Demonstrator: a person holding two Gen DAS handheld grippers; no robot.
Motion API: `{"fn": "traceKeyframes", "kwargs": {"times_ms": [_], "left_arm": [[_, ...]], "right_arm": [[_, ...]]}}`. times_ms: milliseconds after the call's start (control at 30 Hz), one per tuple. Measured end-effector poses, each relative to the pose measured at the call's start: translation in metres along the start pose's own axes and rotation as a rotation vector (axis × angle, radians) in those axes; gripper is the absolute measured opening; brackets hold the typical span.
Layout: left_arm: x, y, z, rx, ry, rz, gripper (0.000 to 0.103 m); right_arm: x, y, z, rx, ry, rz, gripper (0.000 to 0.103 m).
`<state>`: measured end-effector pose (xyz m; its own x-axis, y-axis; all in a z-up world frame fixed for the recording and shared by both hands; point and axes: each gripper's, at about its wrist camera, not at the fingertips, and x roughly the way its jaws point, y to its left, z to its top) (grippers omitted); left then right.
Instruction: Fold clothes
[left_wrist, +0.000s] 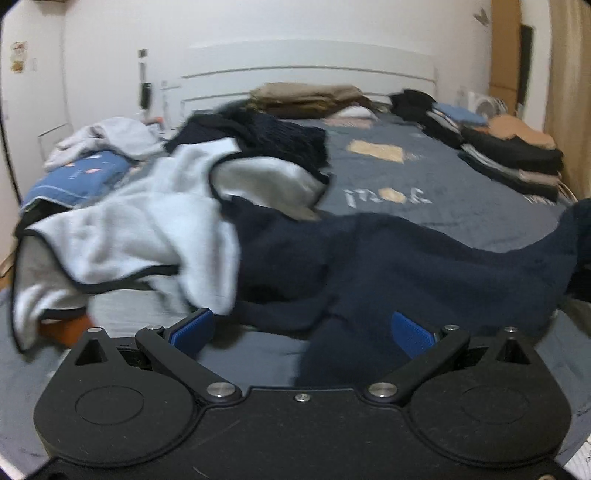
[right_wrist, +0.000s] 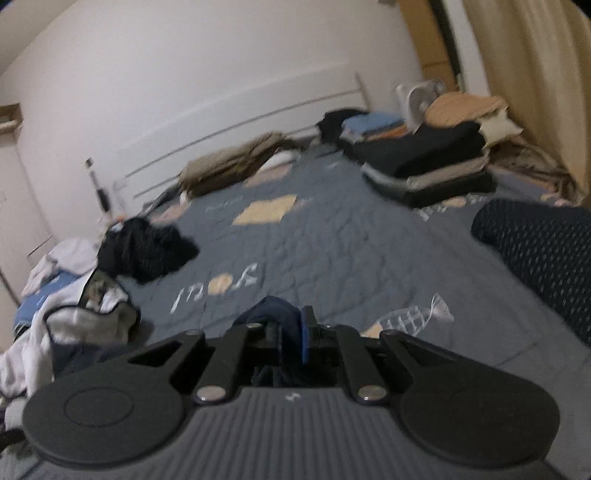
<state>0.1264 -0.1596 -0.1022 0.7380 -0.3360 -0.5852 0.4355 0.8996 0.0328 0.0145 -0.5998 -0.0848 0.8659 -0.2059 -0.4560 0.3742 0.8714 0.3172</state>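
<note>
A dark navy garment stretches across the left wrist view, lifted above the grey-blue bedspread. My left gripper is open, its blue pads spread under the garment's lower edge. My right gripper is shut on a bunch of the navy garment, held over the bedspread. A white garment with black trim lies heaped to the left, and shows in the right wrist view too.
Folded stacks sit at the bed's far right. A tan pile lies by the white headboard. A black knit heap and a blue pillow lie left. A dark dotted sleeve is at right.
</note>
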Motion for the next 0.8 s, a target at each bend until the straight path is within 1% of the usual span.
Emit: {"fn": "traceKeyframes", "kwargs": {"times_ms": [67, 167, 200, 233, 267, 333, 367, 400, 433, 467, 500, 533, 600, 667, 700, 800], "left_arm": [[0.015, -0.014, -0.002, 0.021, 0.009, 0.001, 0.103], [0.038, -0.032, -0.005, 0.022, 0.038, -0.007, 0.103], [0.046, -0.038, -0.007, 0.025, 0.047, -0.008, 0.101], [0.053, -0.043, -0.009, 0.034, 0.052, -0.003, 0.095], [0.06, -0.049, -0.012, 0.046, 0.056, 0.004, 0.088], [0.071, -0.059, -0.018, 0.062, 0.066, 0.013, 0.063], [0.073, -0.063, -0.021, 0.057, 0.071, 0.005, 0.056], [0.074, -0.067, -0.022, 0.051, 0.076, -0.007, 0.044], [0.074, -0.072, -0.022, 0.061, 0.075, -0.009, 0.039], [0.074, -0.077, -0.022, 0.077, 0.072, -0.006, 0.037], [0.073, -0.083, -0.022, 0.097, 0.067, -0.007, 0.032], [0.07, -0.089, -0.022, 0.112, 0.059, -0.03, 0.028], [0.063, -0.102, -0.022, 0.137, 0.041, -0.093, 0.022], [0.052, -0.113, -0.022, 0.136, 0.032, -0.196, 0.019], [0.046, -0.118, -0.022, 0.13, 0.029, -0.255, 0.011], [0.032, -0.125, -0.022, 0.105, 0.036, -0.417, 0.011]], "right_arm": [[-0.006, -0.012, -0.001, 0.005, 0.015, 0.013, 0.013], [-0.02, -0.031, -0.001, 0.033, 0.019, 0.013, 0.03], [-0.024, -0.038, -0.001, 0.044, 0.012, 0.012, 0.039], [-0.028, -0.041, -0.002, 0.044, 0.004, 0.016, 0.044], [-0.033, -0.043, -0.003, 0.043, -0.005, 0.021, 0.046], [-0.047, -0.043, -0.002, 0.03, -0.035, 0.032, 0.058], [-0.054, -0.043, -0.001, 0.025, -0.051, 0.038, 0.061], [-0.06, -0.043, 0.0, 0.025, -0.065, 0.052, 0.064], [-0.066, -0.043, 0.001, 0.026, -0.079, 0.066, 0.067], [-0.068, -0.043, 0.0, 0.036, -0.088, 0.09, 0.069], [-0.069, -0.04, -0.002, 0.041, -0.087, 0.128, 0.071], [-0.068, -0.037, -0.004, 0.045, -0.084, 0.165, 0.073], [-0.061, -0.026, -0.01, 0.023, -0.052, 0.217, 0.074], [-0.05, -0.01, -0.019, -0.008, -0.009, 0.26, 0.074], [-0.045, -0.004, -0.022, -0.015, 0.013, 0.281, 0.074], [-0.031, 0.015, -0.034, -0.033, 0.077, 0.332, 0.074]]}}
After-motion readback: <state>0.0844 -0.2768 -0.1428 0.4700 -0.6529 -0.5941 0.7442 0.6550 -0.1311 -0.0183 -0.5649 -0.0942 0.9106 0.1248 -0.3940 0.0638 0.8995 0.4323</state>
